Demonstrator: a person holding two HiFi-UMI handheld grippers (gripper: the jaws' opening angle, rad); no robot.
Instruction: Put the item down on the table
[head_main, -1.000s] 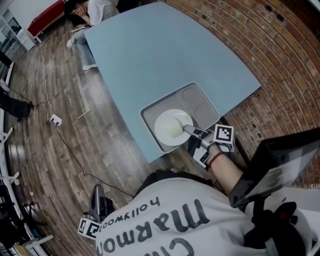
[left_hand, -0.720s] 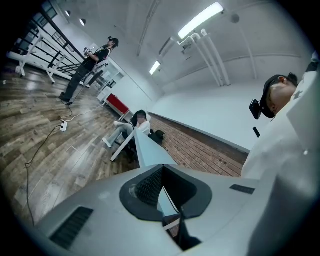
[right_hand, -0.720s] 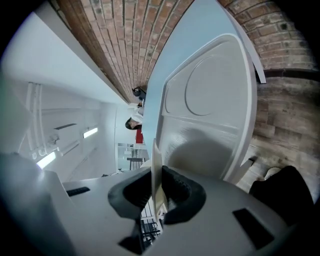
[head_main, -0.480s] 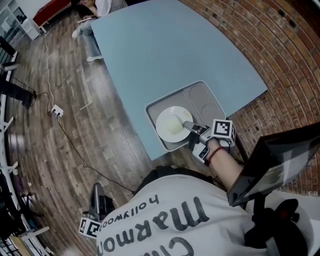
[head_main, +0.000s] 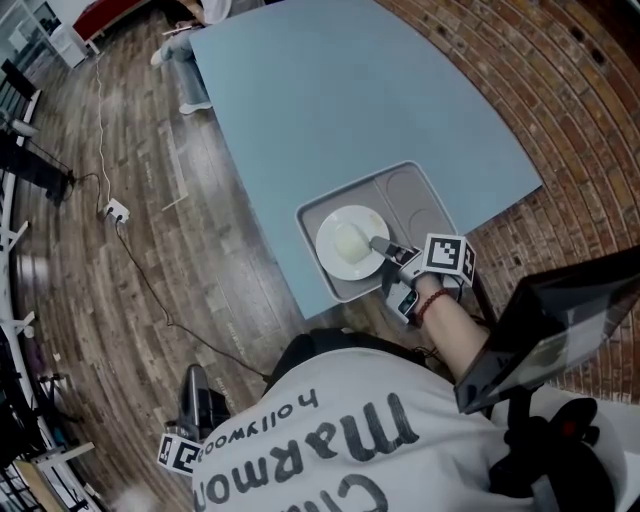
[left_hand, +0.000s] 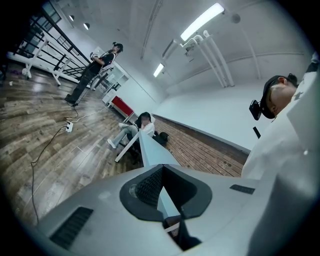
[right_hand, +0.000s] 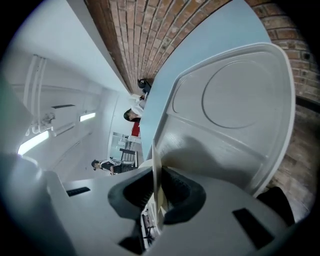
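A round white plate (head_main: 348, 243) lies in the large compartment of a grey divided tray (head_main: 404, 174) at the near corner of the light-blue table (head_main: 330, 90). My right gripper (head_main: 378, 244) is shut on the plate's near rim. In the right gripper view the plate (right_hand: 154, 152) shows edge-on between the pads of the right gripper (right_hand: 156, 172), with the tray (right_hand: 235, 100) behind it. My left gripper (head_main: 195, 385) hangs low by the person's side over the wooden floor. In its own view the left gripper (left_hand: 161, 167) is shut on nothing.
A power strip (head_main: 116, 211) with a trailing cable lies on the wooden floor to the left. A person (head_main: 190, 15) sits at the table's far end. A black screen on a stand (head_main: 560, 320) is close on the right, over brick flooring.
The head view has drifted slightly. The right gripper stays clamped on the plate's rim in the tray, and the left gripper has not moved.
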